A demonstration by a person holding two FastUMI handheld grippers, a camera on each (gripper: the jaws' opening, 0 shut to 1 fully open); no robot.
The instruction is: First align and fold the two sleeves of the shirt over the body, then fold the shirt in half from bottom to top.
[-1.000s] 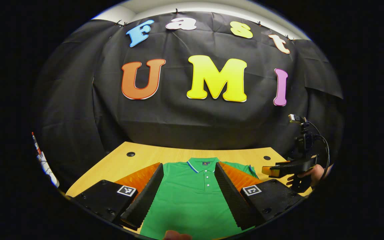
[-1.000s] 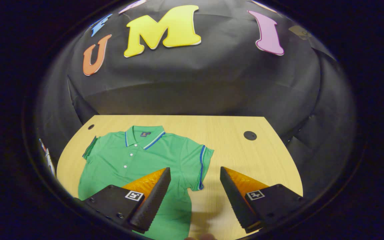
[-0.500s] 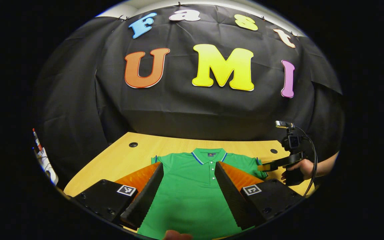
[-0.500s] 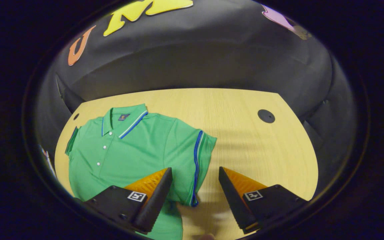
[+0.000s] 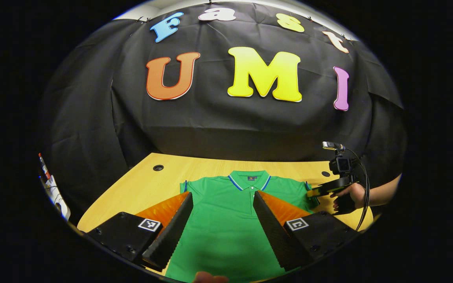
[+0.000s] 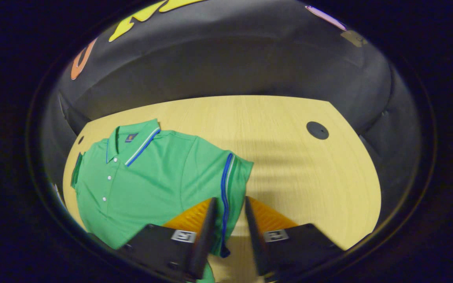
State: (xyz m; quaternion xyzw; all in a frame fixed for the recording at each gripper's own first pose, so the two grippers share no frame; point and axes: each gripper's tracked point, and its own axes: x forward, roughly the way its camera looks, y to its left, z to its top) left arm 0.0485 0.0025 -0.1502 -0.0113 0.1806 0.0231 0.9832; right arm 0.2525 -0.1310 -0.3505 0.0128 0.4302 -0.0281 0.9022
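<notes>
Lying flat on the bench (image 6: 289, 165), face up, the green shirt (image 6: 151, 181): collar toward the far wall, hem toward the near bench edge, long axis running collar to hem. Nothing folded yet; both sleeves out, the bottom-to-top fold still ahead. Straddling the striped cuff of the sleeve (image 6: 230, 177) on the shirt's right side, right gripper (image 6: 226, 232), jaws narrowed but apparently not yet pinching. Hovering above the shirt's lower body, left gripper (image 5: 220, 220), jaws spread wide.

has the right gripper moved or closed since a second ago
Yes. In the right gripper view the right gripper has dropped toward the shirt, the table's hole shifting up-right, and its fingers have narrowed around the striped sleeve cuff.
</notes>
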